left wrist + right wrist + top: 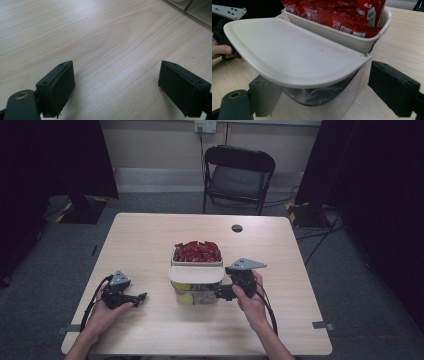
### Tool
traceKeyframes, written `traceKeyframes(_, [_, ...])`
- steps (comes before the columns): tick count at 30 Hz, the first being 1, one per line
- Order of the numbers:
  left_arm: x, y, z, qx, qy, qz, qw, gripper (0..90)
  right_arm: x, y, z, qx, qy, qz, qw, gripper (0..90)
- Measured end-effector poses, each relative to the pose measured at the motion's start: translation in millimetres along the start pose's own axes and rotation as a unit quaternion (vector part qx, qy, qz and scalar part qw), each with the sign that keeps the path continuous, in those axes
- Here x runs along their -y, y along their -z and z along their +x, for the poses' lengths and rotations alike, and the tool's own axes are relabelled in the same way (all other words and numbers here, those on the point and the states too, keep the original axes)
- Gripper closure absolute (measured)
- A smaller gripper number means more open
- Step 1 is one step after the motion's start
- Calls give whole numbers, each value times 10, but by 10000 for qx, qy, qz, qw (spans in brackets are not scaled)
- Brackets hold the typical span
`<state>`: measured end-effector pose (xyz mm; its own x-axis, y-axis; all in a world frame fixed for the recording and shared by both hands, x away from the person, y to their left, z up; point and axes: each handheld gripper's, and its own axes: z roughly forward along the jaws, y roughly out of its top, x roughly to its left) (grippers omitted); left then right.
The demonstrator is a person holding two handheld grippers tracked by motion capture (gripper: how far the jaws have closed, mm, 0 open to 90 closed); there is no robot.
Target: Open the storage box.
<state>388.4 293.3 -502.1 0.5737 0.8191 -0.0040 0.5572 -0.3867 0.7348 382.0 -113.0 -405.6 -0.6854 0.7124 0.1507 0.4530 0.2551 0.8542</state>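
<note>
Bringing our right gripper (220, 294) to the container (197, 292) at mid-table, we hold its jaws apart around the clear wall under the cream lid (292, 55), likely to steady it; the left gripper (142, 296) rests open on the table (150, 235).
</note>
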Motion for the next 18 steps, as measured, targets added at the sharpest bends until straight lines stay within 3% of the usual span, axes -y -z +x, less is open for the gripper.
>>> traceKeyframes(18, [0,1,0,-2,2,3,10000,133,-120,-11,-82,-213,-95,26,9997,139])
